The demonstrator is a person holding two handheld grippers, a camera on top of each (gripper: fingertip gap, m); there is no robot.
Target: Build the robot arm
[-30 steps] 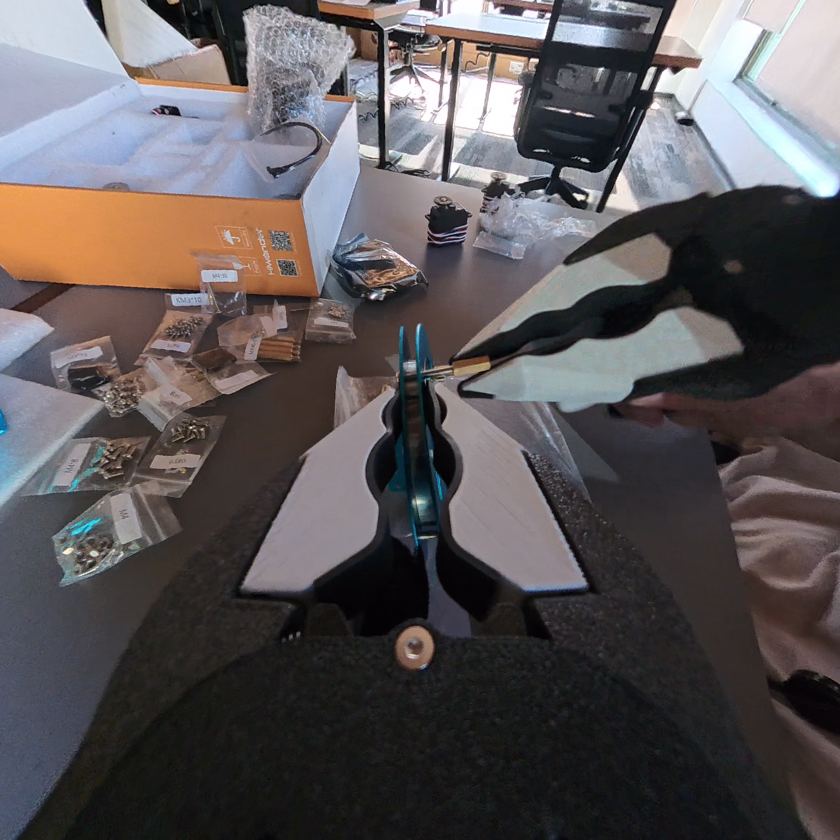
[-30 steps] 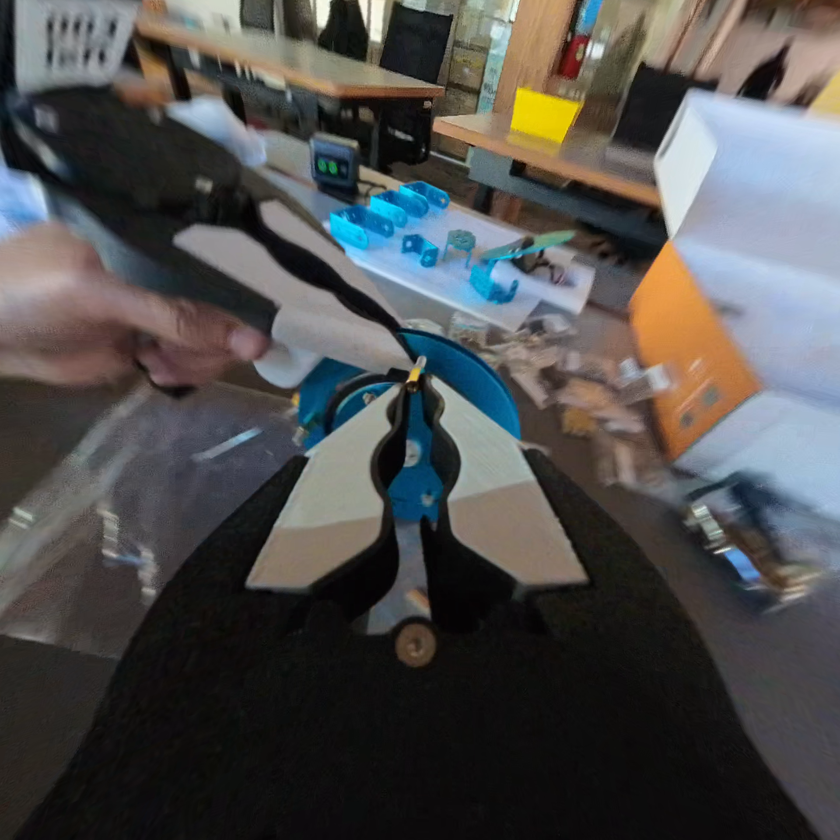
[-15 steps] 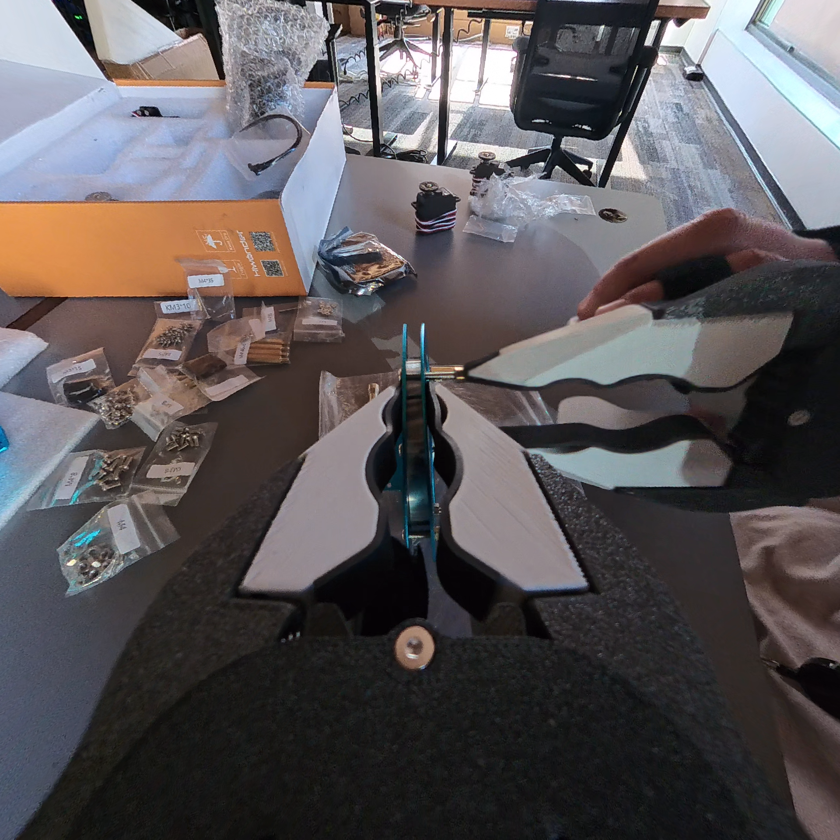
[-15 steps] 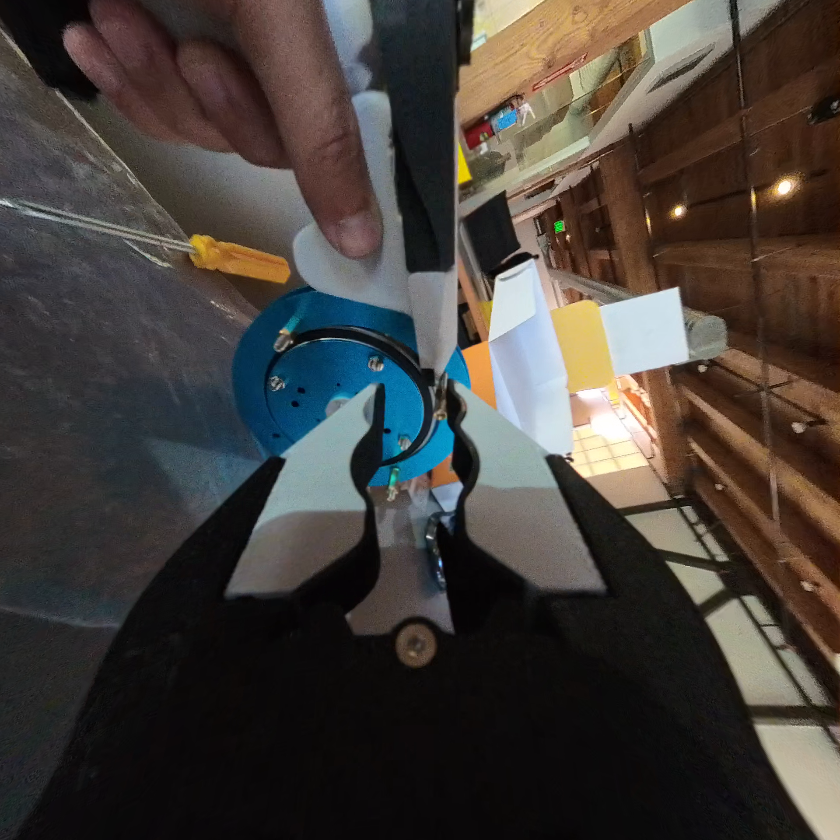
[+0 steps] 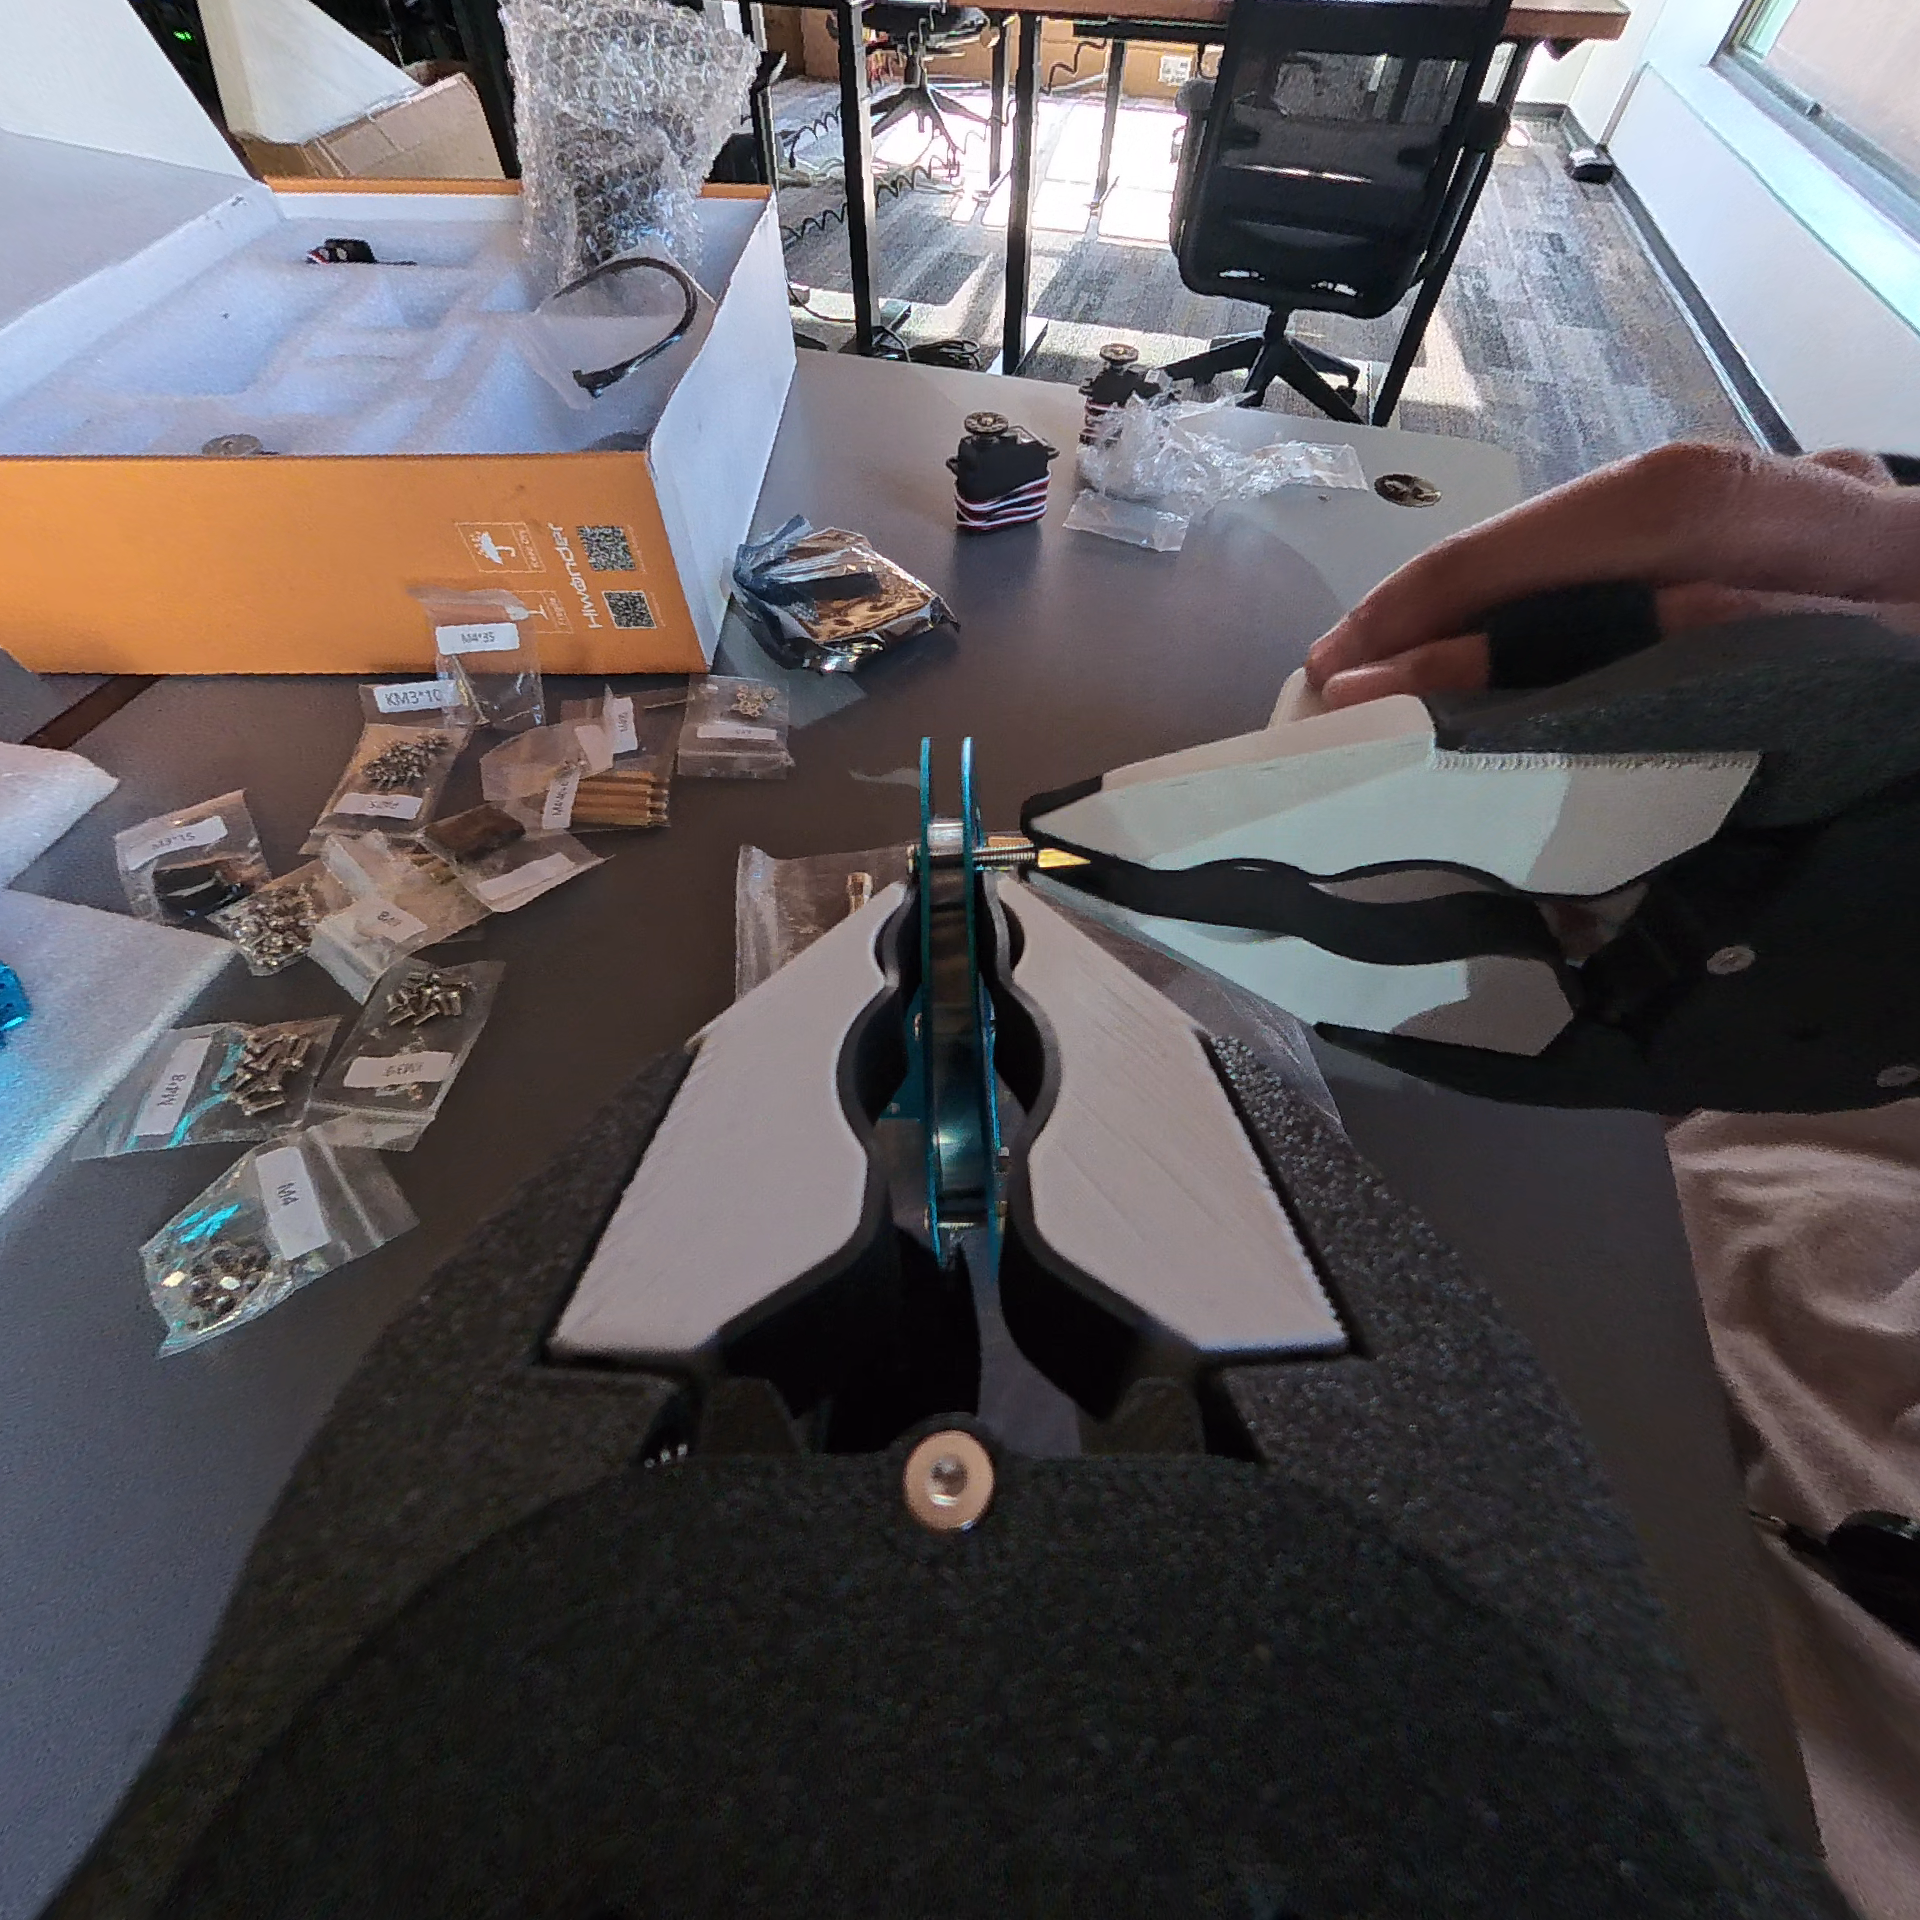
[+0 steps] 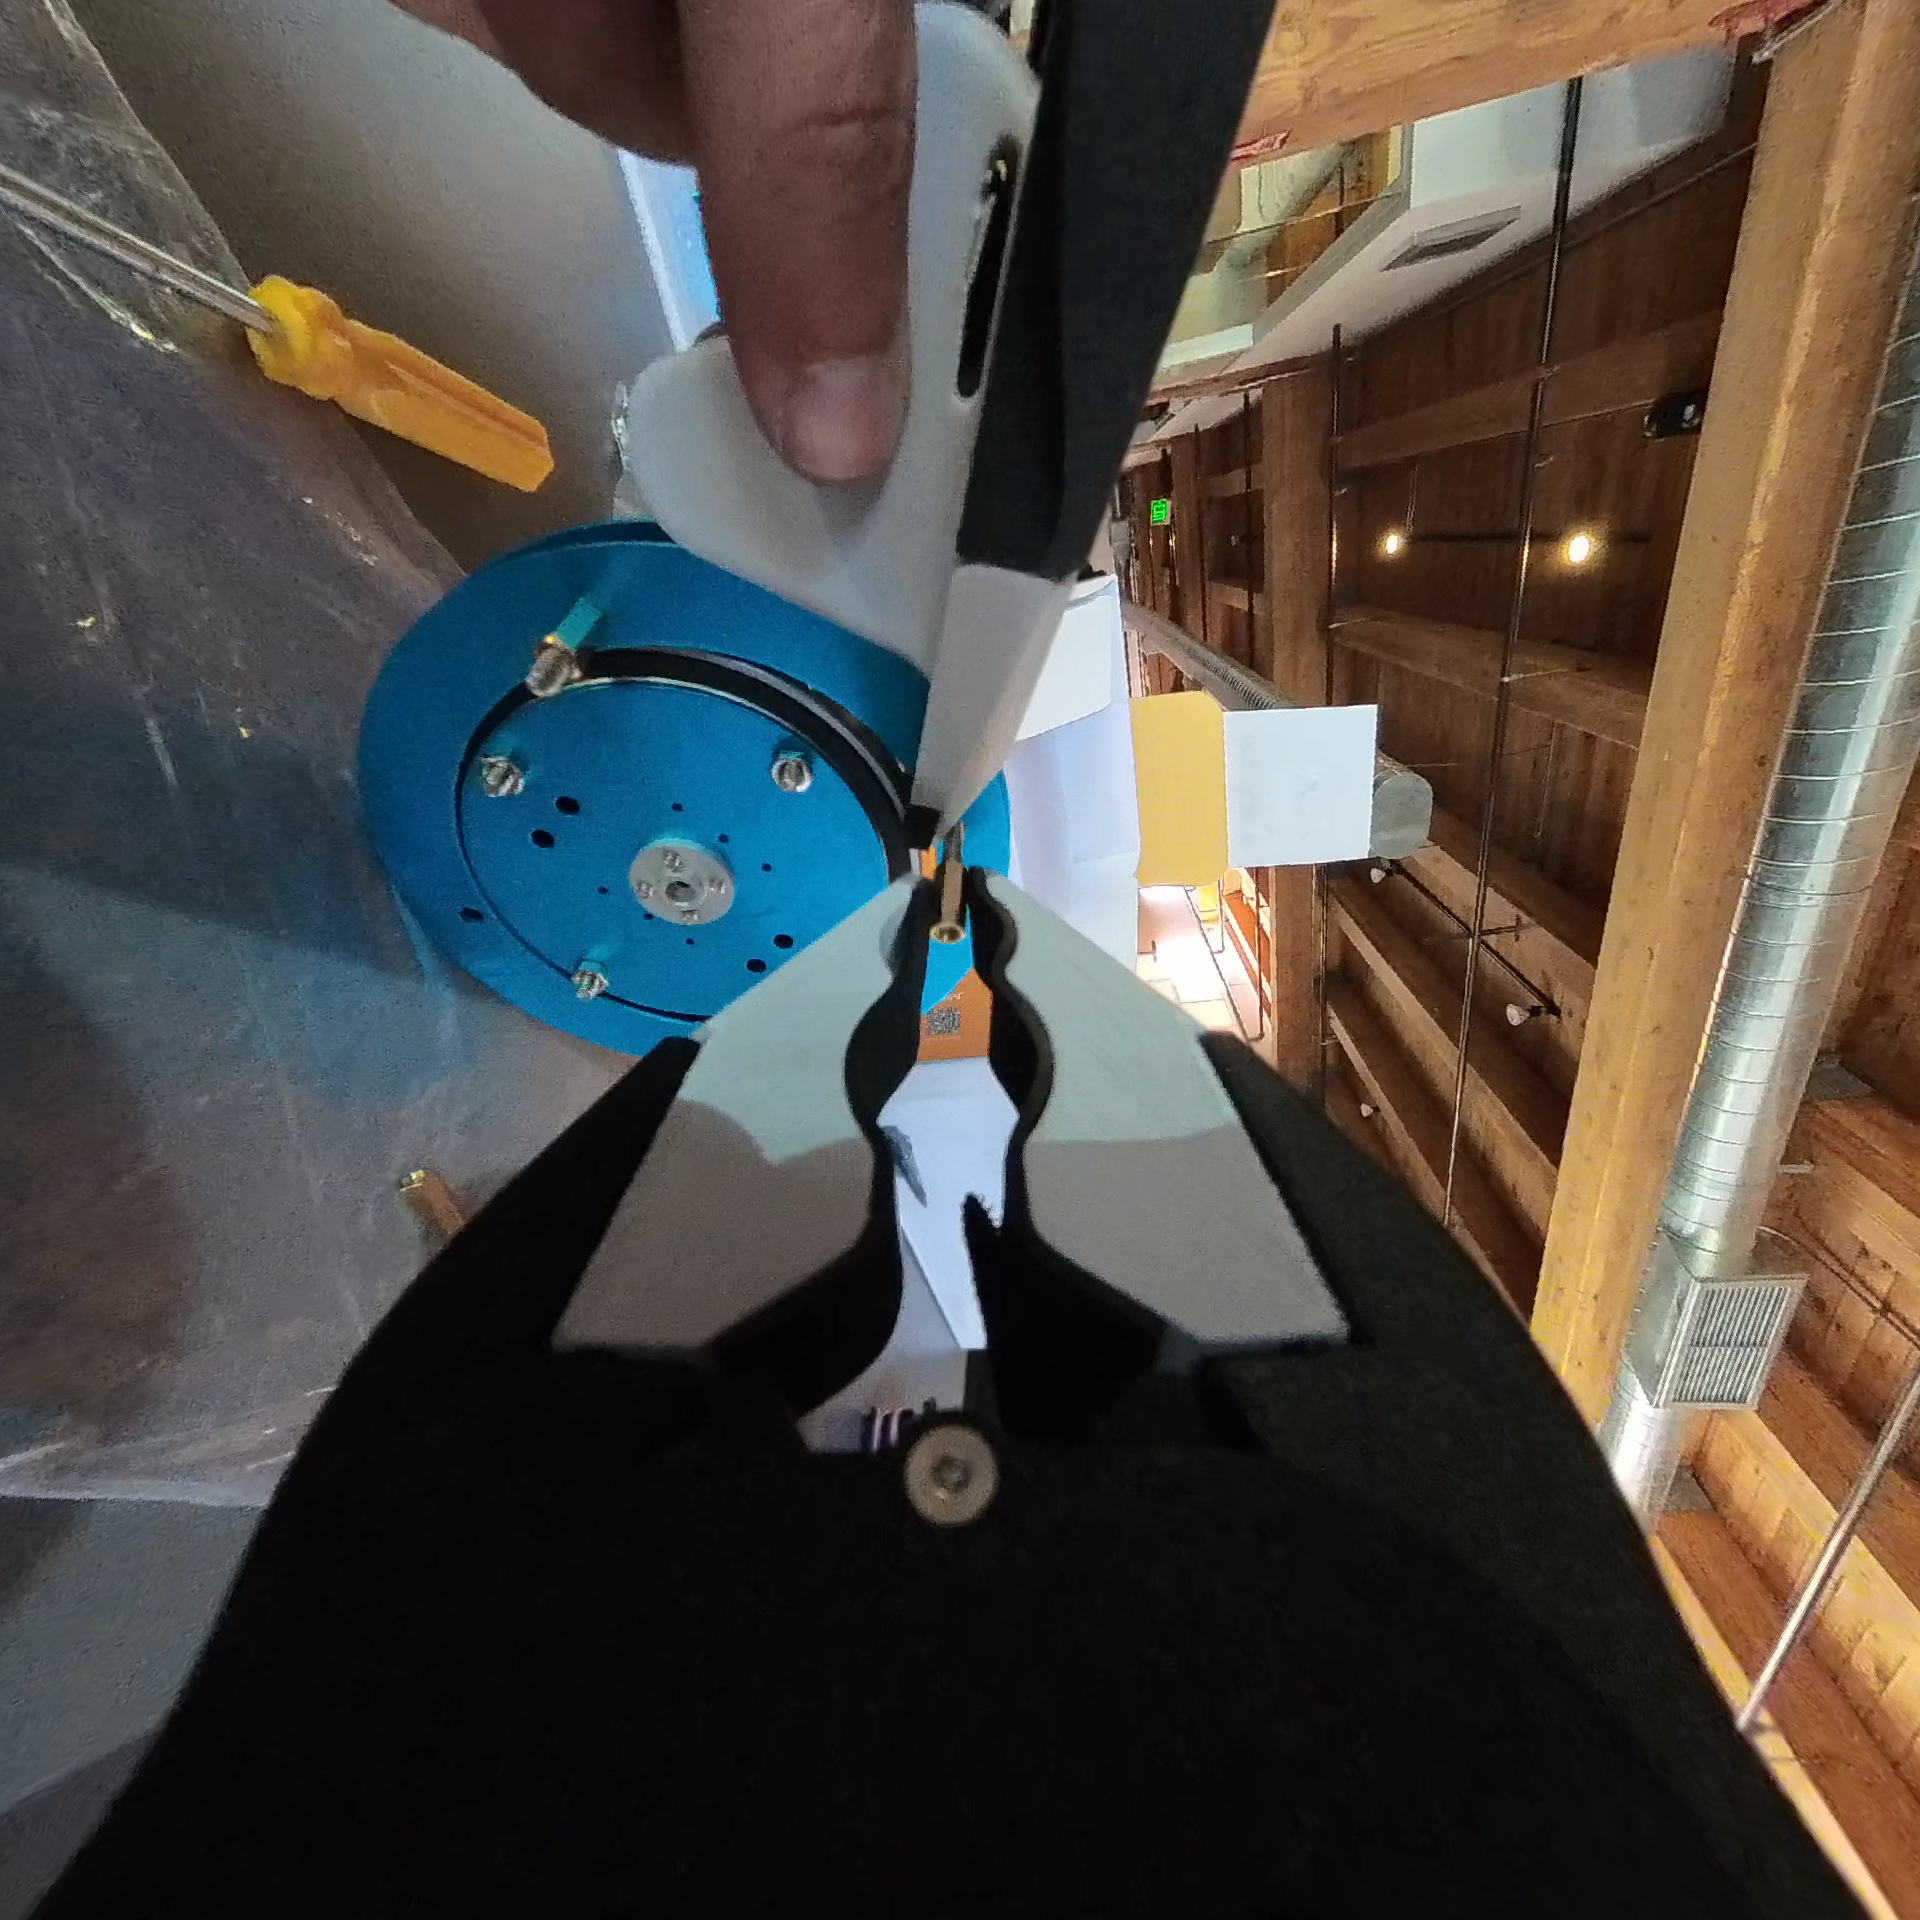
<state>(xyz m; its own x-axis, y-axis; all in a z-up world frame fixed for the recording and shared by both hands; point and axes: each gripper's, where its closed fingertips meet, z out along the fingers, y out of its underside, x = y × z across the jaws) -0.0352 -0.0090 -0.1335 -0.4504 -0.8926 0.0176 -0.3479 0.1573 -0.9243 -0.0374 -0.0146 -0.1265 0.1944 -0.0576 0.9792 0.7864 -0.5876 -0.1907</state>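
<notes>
The left claw (image 5: pixel 951 883) clamps the blue disc (image 5: pixel 948 997) edge-on above the table (image 5: pixel 1143 644). The right claw (image 6: pixel 948 883) is closed on a brass standoff (image 6: pixel 948 902), its threaded end at the disc's rim. Parts bags (image 5: pixel 395 1049) and an orange box (image 5: pixel 312 561) lie to the left.

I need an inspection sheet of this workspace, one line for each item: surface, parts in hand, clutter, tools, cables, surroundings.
Surface: dark grey table, crowded on its left side.
Parts in hand: blue disc assembly held on edge; brass standoff at its rim screw.
Clutter: hardware bags, orange box, black servo, yellow screwdriver.
Tools: left tool shut on the disc assembly; right tool shut on the standoff.
Cables: black cable in the box.
Surroundings: office chair, desks, wooden beams.
</notes>
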